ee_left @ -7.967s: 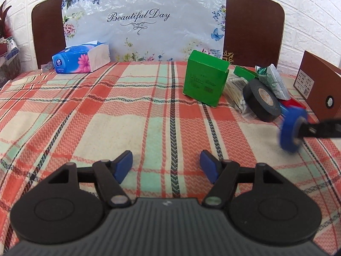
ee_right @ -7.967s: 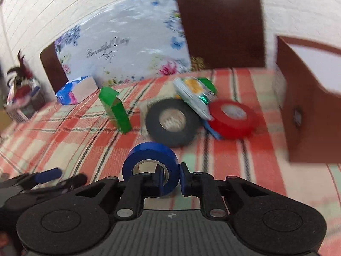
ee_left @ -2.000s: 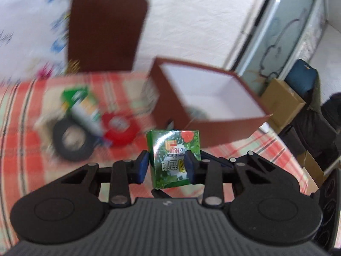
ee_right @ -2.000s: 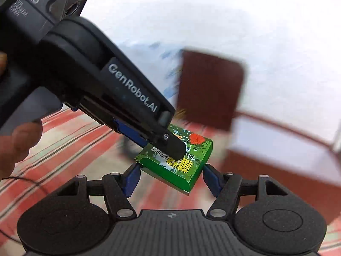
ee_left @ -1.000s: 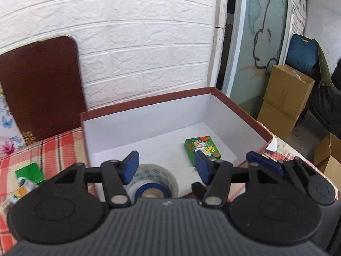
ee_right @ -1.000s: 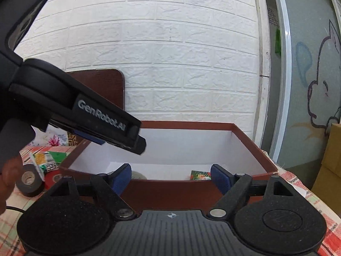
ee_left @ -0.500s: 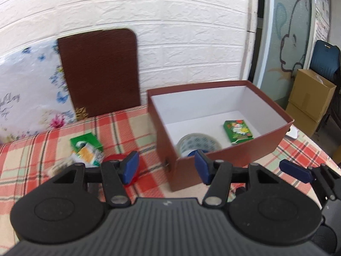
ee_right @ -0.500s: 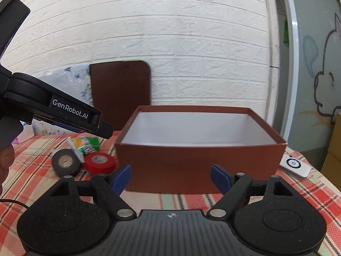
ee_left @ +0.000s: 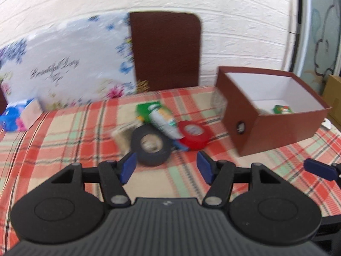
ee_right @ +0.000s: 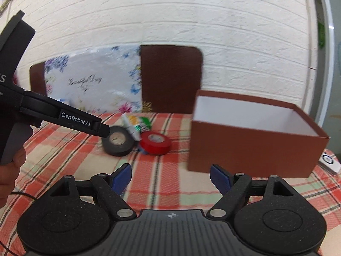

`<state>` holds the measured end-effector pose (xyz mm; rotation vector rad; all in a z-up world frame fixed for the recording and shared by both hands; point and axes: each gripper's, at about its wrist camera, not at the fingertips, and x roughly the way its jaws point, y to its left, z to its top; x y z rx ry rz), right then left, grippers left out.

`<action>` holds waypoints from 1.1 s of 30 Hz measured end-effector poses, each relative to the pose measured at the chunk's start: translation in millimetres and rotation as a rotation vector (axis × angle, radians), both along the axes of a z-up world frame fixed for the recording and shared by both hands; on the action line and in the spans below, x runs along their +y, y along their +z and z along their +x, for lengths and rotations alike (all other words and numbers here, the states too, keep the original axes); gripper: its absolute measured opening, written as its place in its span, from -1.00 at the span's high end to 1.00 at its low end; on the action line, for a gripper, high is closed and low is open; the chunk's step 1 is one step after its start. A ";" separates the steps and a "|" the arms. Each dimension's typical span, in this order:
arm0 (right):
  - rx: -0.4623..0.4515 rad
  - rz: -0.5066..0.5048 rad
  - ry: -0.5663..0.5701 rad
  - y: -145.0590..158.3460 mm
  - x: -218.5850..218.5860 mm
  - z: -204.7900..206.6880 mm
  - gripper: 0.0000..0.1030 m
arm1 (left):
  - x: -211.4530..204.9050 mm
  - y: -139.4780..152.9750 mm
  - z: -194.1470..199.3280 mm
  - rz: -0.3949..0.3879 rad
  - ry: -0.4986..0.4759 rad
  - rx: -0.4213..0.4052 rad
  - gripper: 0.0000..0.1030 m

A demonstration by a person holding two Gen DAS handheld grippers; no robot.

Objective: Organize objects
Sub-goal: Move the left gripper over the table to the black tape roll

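Both grippers have backed away from the brown box [ee_left: 275, 128], where the green packet [ee_left: 282, 109] now lies. Left gripper [ee_left: 166, 167] fingers, just widened, stand spread and empty facing the black tape roll [ee_left: 152, 145], probably next; right gripper [ee_right: 170, 178] fingers also spread, empty.

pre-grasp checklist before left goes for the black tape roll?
1. Left gripper empty, jaws just opened wider: ok.
2. Right gripper open, empty, away from the pile: ok.
3. Black tape roll in front of the left jaws, near side exposed: ok.
4. Roll free of neighbours: not ok; the white tube leans on its far side, red tape roll close by.
5. Brown box open with room inside: ok.
6. Jaw width against roll width: cannot tell, blurred.
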<state>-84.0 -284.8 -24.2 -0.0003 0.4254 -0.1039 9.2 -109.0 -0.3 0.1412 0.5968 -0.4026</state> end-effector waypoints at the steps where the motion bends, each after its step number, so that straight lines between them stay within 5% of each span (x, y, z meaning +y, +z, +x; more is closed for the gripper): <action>1: 0.012 -0.009 0.016 -2.8 6.4 1.8 -0.54 | 11.3 -6.9 4.5 0.000 0.027 0.011 -0.25; 11: 0.094 -0.068 0.172 -19.9 42.0 54.2 -0.43 | 96.1 -85.4 48.4 0.023 0.239 0.025 -0.32; 13: 0.100 -0.057 0.177 -18.6 44.8 77.4 -0.41 | 106.0 -84.6 48.1 -0.052 0.228 0.017 -0.39; 24: 0.185 0.169 0.143 -40.6 41.7 197.7 -0.50 | 105.3 -87.1 48.5 -0.075 0.218 0.005 -0.48; 33: 0.213 0.028 0.180 -42.9 57.1 169.9 -0.49 | 102.6 -87.8 48.0 -0.055 0.217 0.002 -0.49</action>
